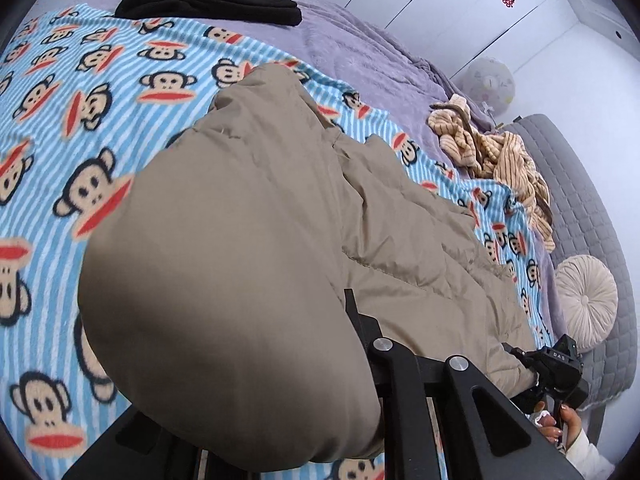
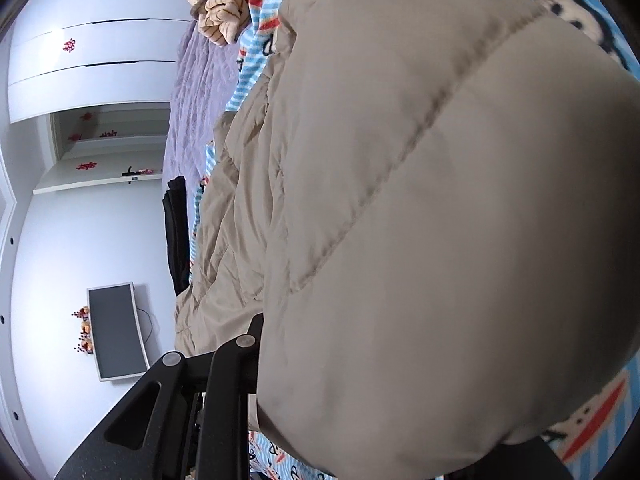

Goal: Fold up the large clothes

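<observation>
Closest to both cameras is a big bulge of the beige puffer jacket [image 1: 240, 280], right up against the lens. In the left wrist view the left tongs [image 1: 348, 320] have one black finger poking out beside that bulge, the other is buried under fabric, so it looks like they're clamped on a fold of the jacket, though I can't see the actual pinch. Same deal on the right: the right tongs [image 2: 260, 336] show one finger edge at the quilted panel and the rest is hidden, so probably gripping, judging by how the fabric bunches around them. You can also see the right tool and the person's hand [image 1: 560, 424] from the left camera, down at the jacket's far edge.

My guess is both ends are held up so one half can get carried over the other.

The rest of the jacket trails across the monkey-print fleece blanket [image 1: 80, 120] on the bed. Further out there's a crumpled tan striped garment [image 1: 492, 152], a folded black garment [image 1: 208, 0] on the purple bedspread [image 1: 360, 56], a round pleated cushion [image 1: 586, 300], then white wardrobe doors [image 1: 440, 0].
</observation>
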Demonstrator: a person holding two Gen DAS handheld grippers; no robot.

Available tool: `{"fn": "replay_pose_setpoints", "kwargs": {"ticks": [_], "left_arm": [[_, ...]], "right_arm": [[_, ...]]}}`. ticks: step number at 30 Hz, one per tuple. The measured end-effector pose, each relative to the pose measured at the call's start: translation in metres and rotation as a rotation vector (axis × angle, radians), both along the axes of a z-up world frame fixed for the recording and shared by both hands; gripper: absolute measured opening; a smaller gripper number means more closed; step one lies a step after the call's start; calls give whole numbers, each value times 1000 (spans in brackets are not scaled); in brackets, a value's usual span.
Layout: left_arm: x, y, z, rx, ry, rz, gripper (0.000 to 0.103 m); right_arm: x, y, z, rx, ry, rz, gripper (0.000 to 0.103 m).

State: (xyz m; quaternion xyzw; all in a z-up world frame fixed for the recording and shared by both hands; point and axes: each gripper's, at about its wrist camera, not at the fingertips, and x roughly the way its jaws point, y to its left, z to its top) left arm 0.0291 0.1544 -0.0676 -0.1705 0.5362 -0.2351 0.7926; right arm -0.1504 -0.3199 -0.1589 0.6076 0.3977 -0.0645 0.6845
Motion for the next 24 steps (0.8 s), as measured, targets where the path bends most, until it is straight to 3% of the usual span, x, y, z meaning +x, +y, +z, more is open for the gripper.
{"fn": "replay_pose_setpoints", "kwargs": {"ticks": [4, 9, 12, 15, 19, 24], "left_arm": [[-43, 21, -9, 15, 60, -7, 19], [-78, 39, -34, 11, 164, 54, 19], [-87, 52, -42, 18, 207, 119, 32], [-96, 70, -40, 60, 216, 179, 46], [-104, 95, -32, 99, 211, 242, 46], [-109, 112, -36, 202, 227, 299, 46]], "right_arm": [[-41, 11, -1, 21, 46, 21, 26], [-74, 19, -8, 51, 85, 46, 26], [-78, 17, -16, 63, 101, 49, 29], [-79, 21, -21, 71, 115, 47, 35], [-76, 27, -8, 44, 142, 65, 42], [-78, 32, 8, -33, 186, 107, 46]]}}
